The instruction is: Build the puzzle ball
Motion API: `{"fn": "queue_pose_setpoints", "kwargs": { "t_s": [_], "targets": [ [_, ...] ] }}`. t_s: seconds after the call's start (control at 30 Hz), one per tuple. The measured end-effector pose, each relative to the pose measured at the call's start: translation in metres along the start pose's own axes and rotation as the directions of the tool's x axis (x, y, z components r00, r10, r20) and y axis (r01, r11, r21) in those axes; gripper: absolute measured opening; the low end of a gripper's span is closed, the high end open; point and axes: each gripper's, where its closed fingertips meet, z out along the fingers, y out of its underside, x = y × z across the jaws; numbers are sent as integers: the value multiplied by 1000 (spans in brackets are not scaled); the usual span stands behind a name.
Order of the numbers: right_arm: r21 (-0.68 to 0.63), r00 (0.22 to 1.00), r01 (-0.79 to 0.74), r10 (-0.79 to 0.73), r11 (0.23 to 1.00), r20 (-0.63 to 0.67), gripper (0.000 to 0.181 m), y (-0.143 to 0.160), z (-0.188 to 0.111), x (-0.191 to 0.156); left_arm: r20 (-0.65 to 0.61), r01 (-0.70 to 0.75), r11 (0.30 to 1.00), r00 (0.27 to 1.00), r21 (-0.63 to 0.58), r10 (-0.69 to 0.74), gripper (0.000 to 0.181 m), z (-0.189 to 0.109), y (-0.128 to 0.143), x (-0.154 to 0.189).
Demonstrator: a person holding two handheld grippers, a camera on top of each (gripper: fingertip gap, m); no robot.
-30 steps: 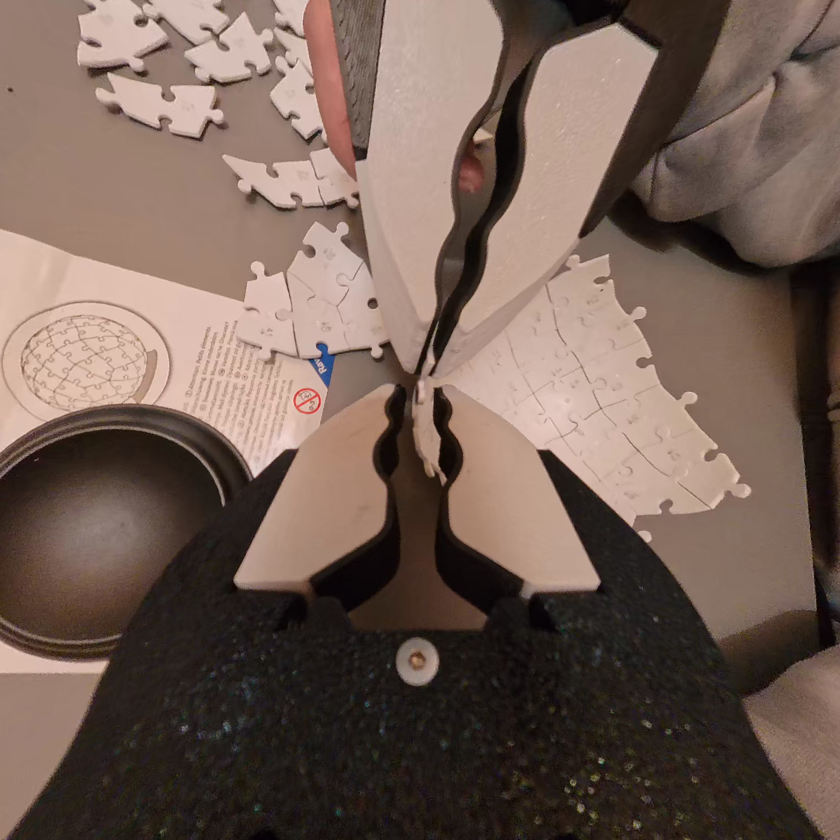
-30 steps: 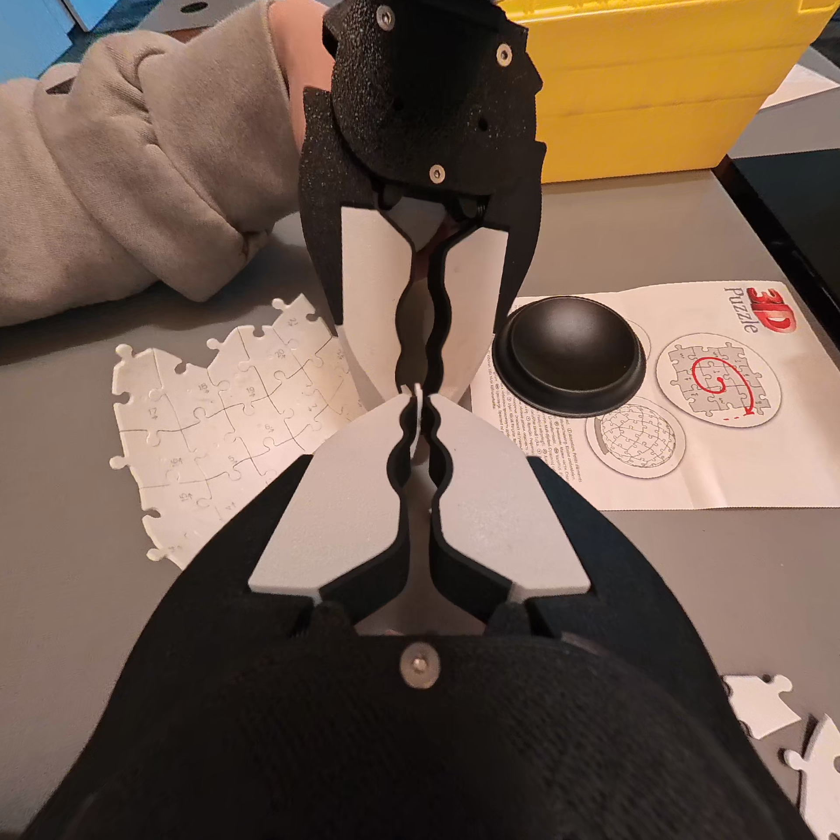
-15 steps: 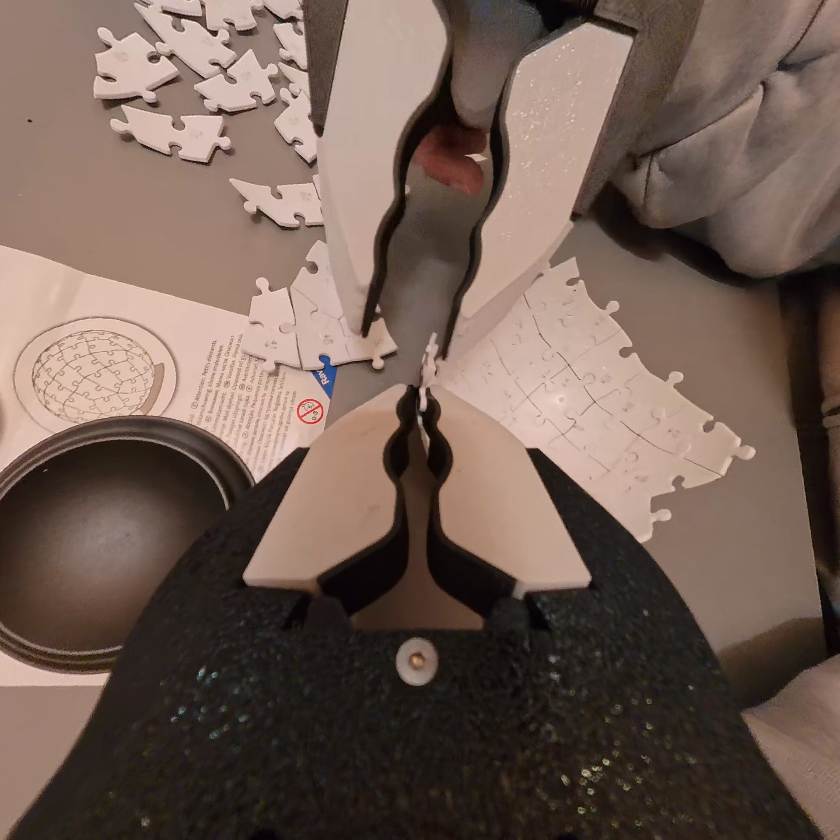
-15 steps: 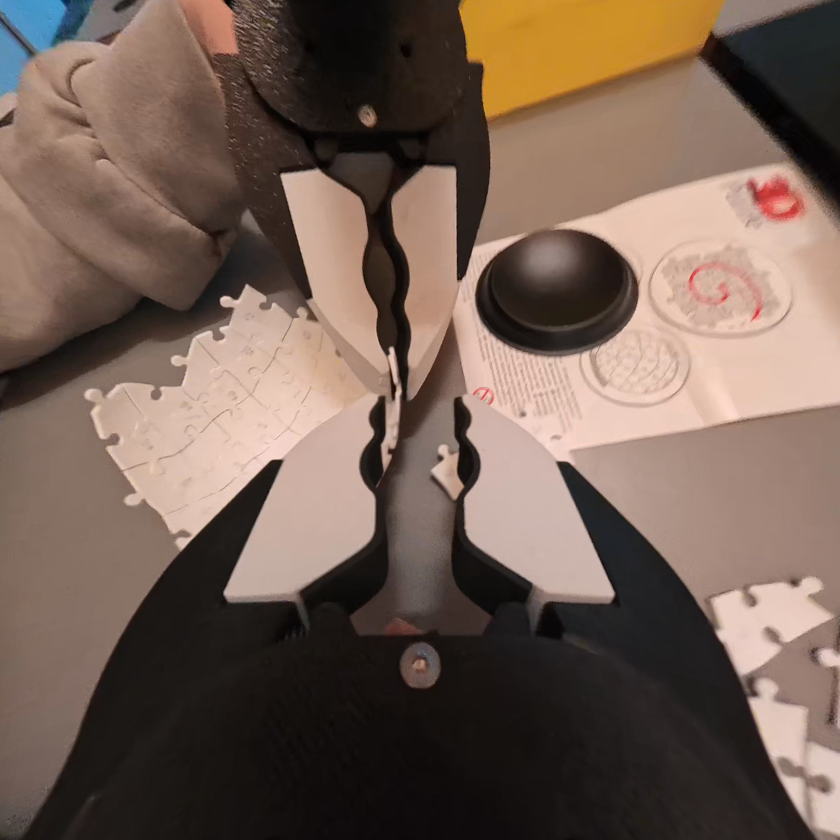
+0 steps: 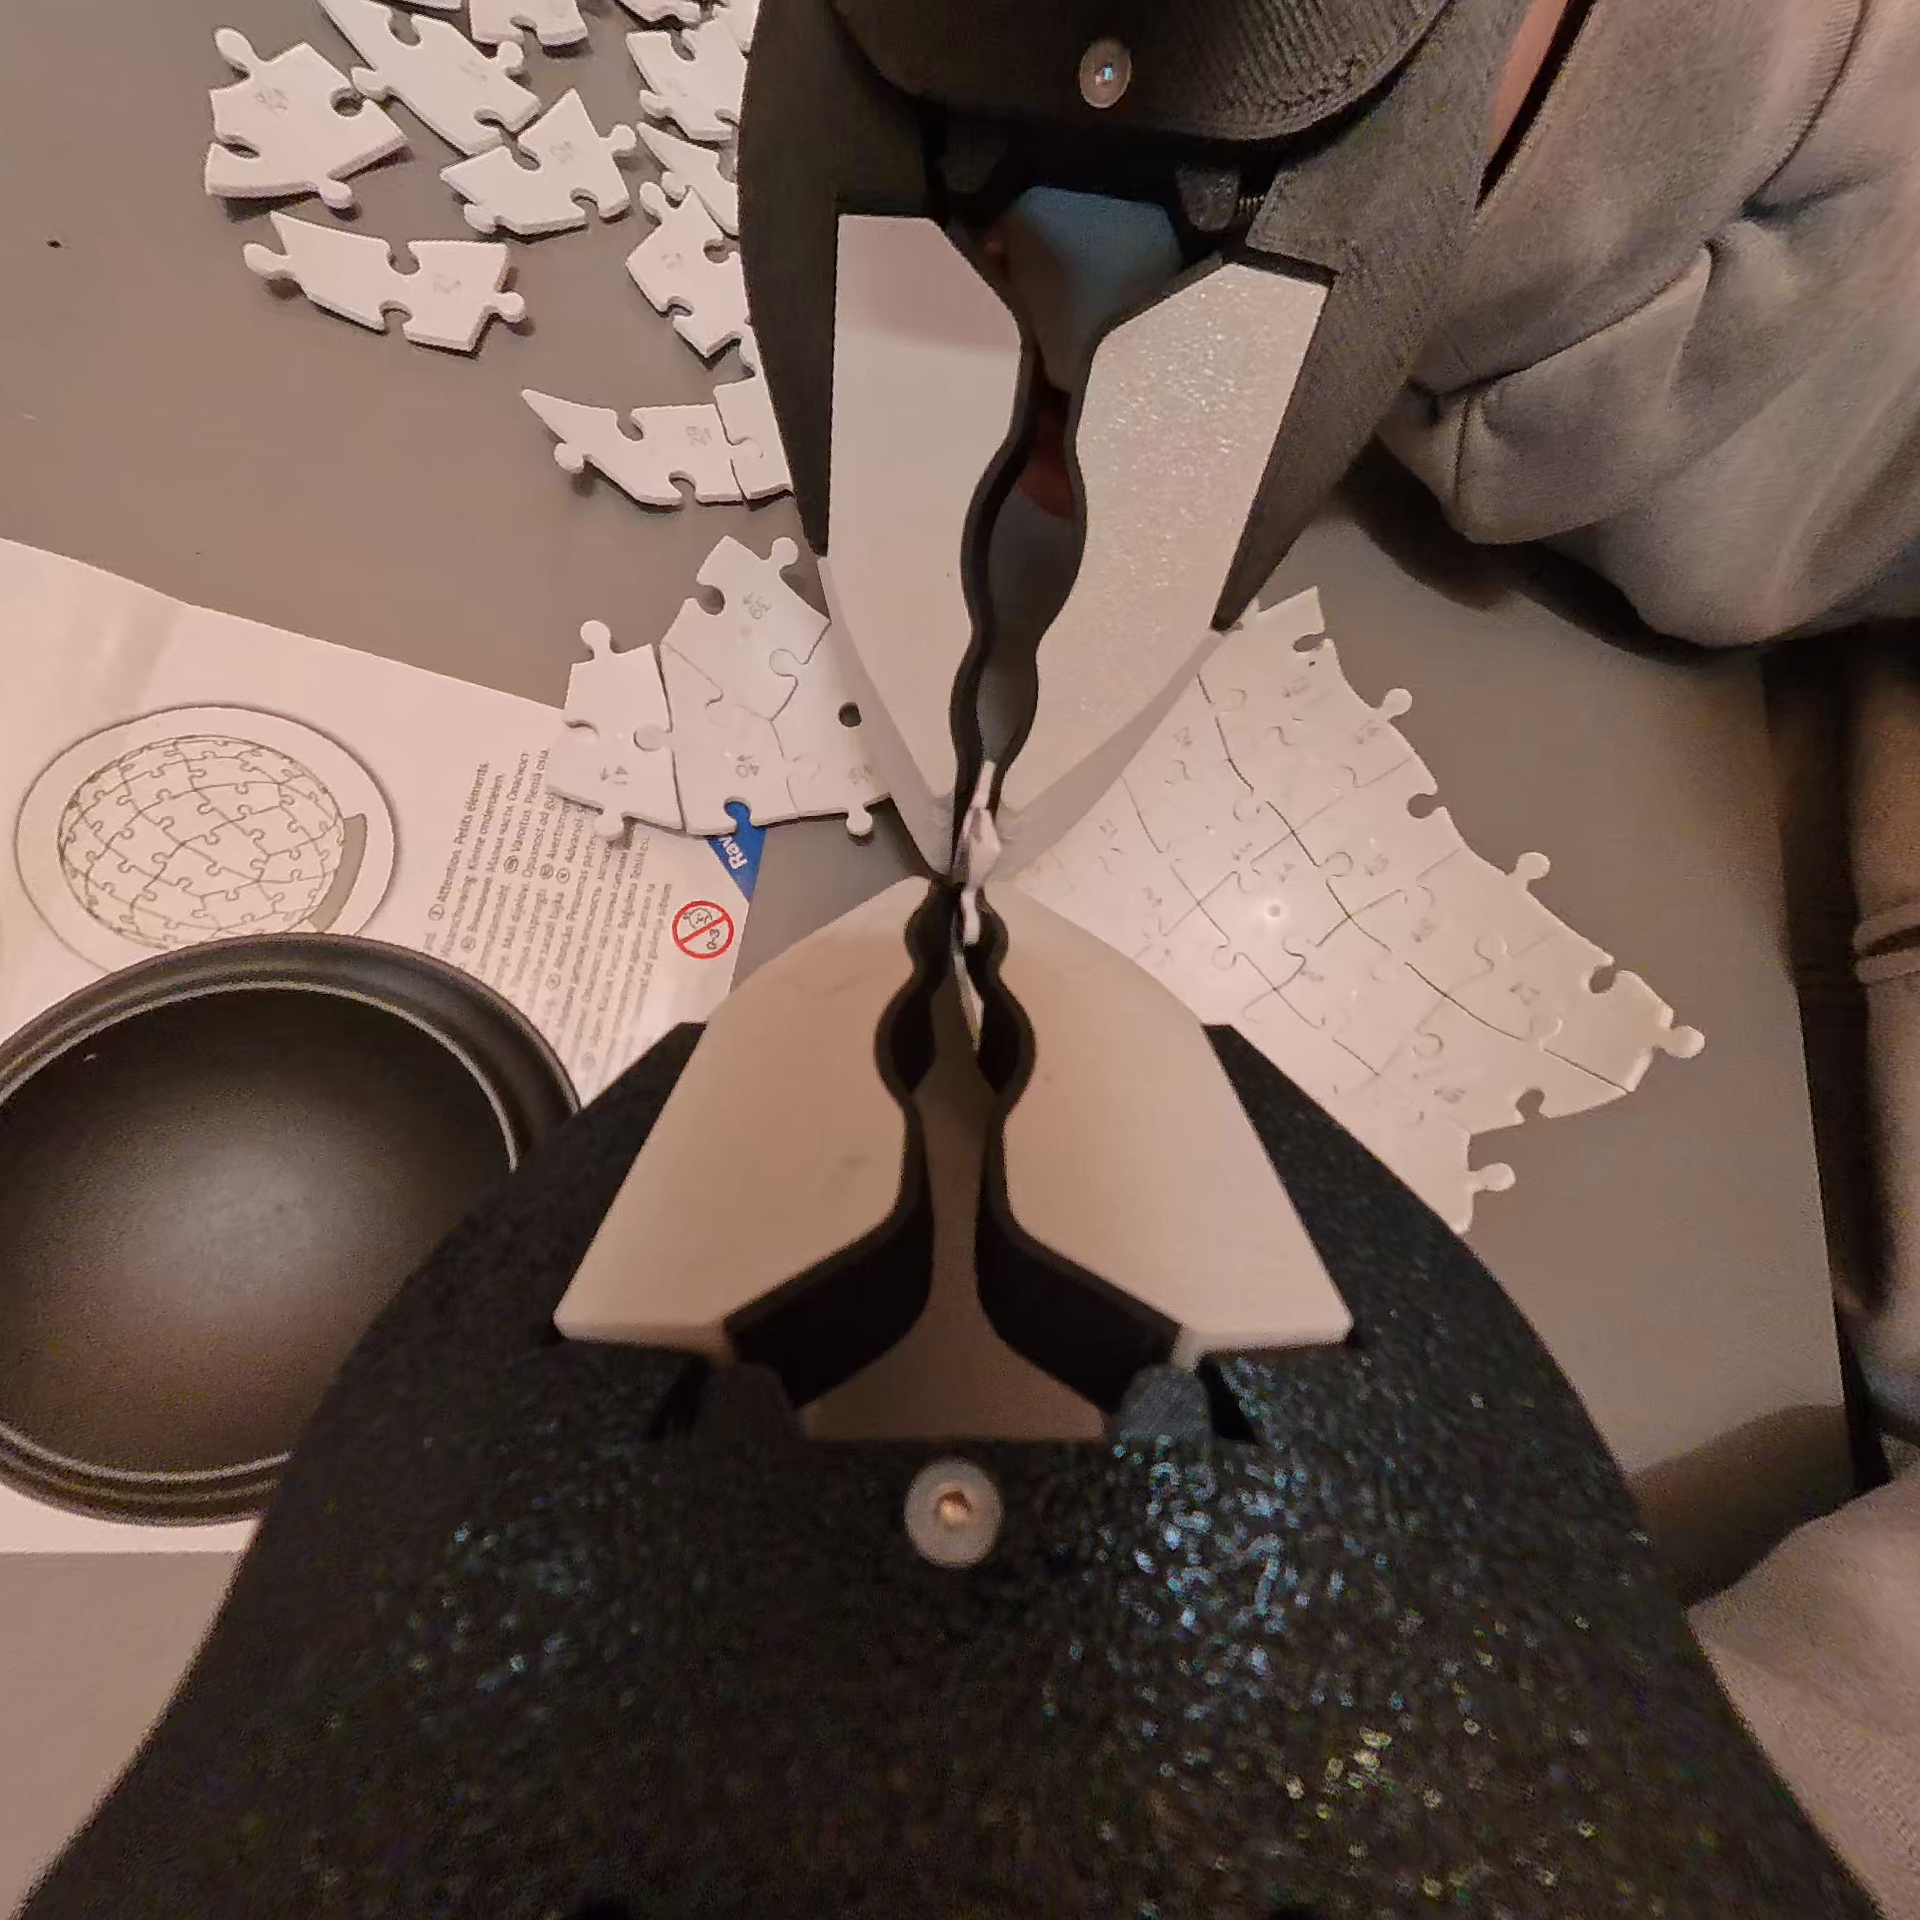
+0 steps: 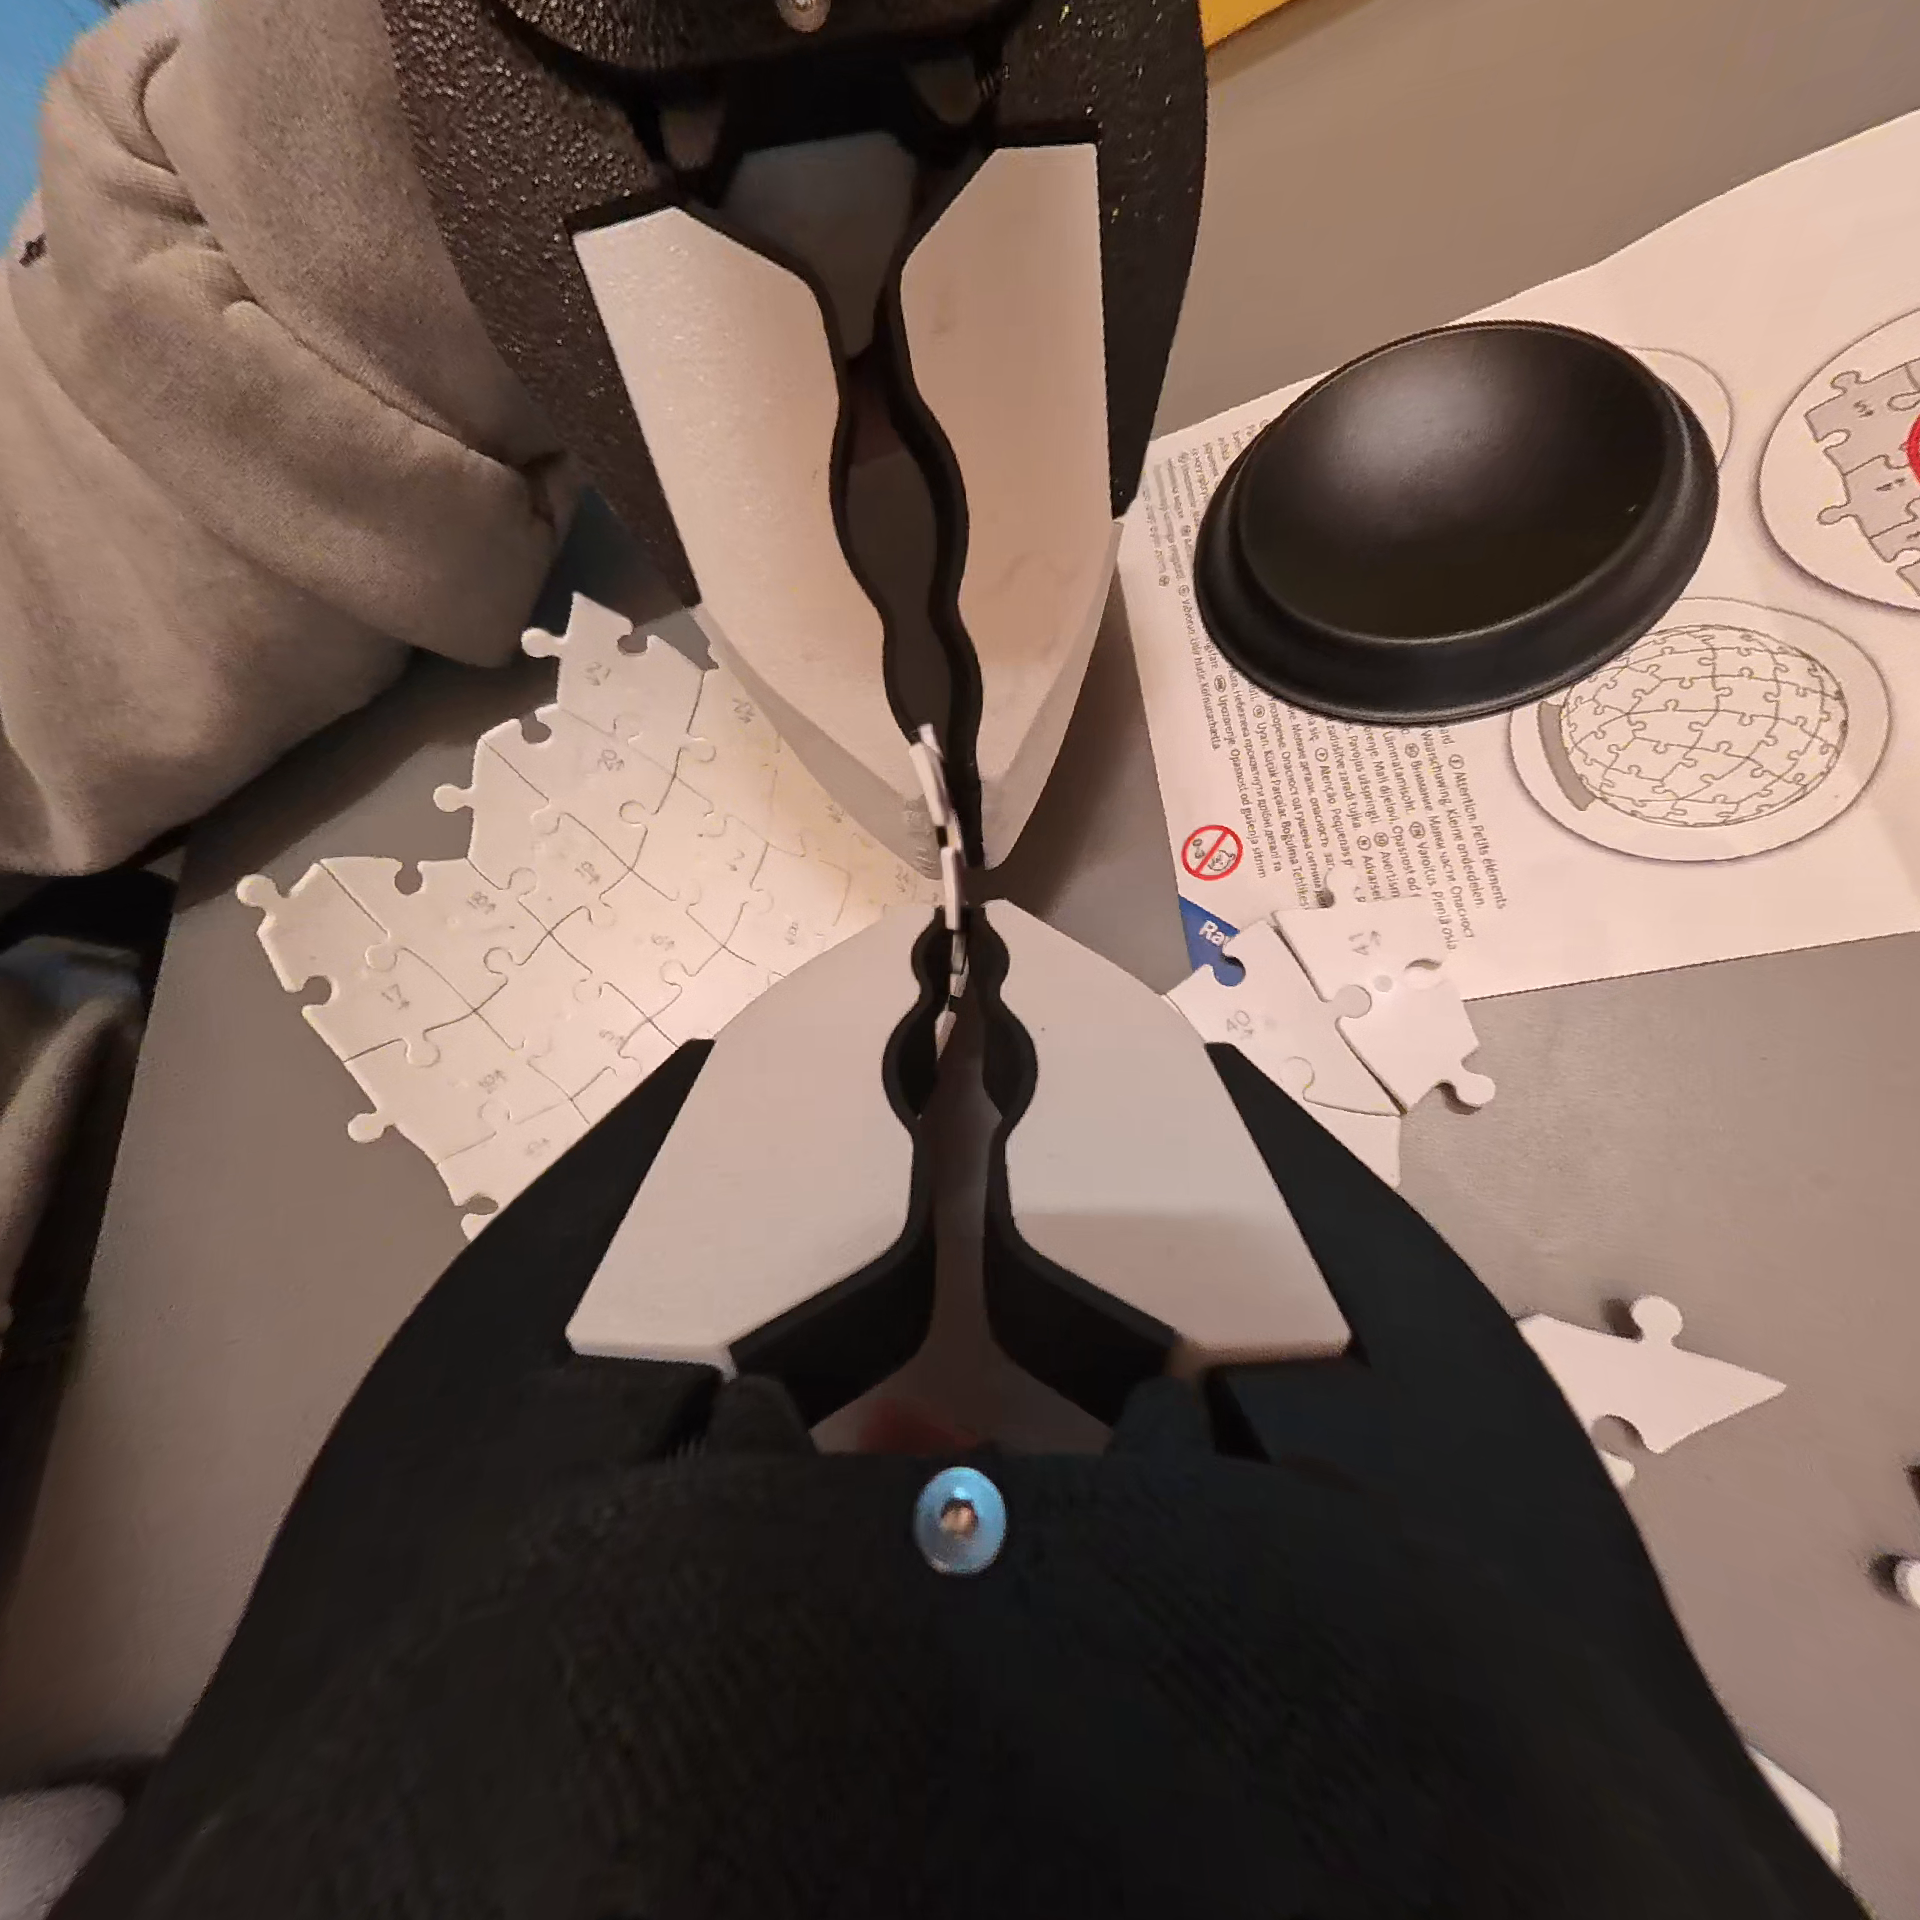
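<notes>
Loose white puzzle pieces [image 5: 416, 177] lie upper left, a joined curved sheet [image 5: 1351, 935] right of centre, a matte black dome stand [image 6: 1455, 520] on the leaflet [image 6: 1558, 810]. My left gripper [image 5: 964, 914] and right gripper [image 6: 961, 935] meet tip to tip mid-frame, both clamped on thin white piece edges [image 6: 940, 800]

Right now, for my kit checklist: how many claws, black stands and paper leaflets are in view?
Claws: 2, the left claw and the right claw, both shut on pieces
Stand: 1
Leaflet: 1
Total: 4
</notes>
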Motion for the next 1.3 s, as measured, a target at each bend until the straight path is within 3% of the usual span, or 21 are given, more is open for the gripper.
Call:
{"fn": "queue_pose_setpoints", "kwargs": {
  "t_s": [0.2,0.5,0.87,0.93,1.03,1.1,1.2,1.3],
  "targets": [
    [1,1000,8,-8,1000,-3,3,-1,0,0,23,14,1000,1000,-17,-14,13,-2,3,-3],
    [8,999,34,-34,999,-16,3,-2,-2,0,25,-14,1000,1000,-21,15,2,-3,4,-2],
    [17,999,48,-47,999,-22,3,-5,-2,0,31,-25,1000,999,-15,25,2,-5,3,-1],
    [4,999,35,-35,999,-19,19,-3,-6,0,31,-27,999,999,-21,28,3,-5,4,-1],
    [7,996,34,-34,999,-81,32,-3,-32,6,34,-36,999,999,-35,37,9,-5,6,0],
    [41,987,31,-24,999,-158,30,-4,-61,15,43,-38,999,998,-36,39,11,-5,6,-1],
    [73,923,-21,47,997,-382,24,7,-107,51,49,-34,999,998,-36,36,14,-6,6,-2],
    [78,896,-77,103,994,-431,23,27,-126,68,48,-37,998,998,-42,39,17,-5,6,-1]
  ]
}}
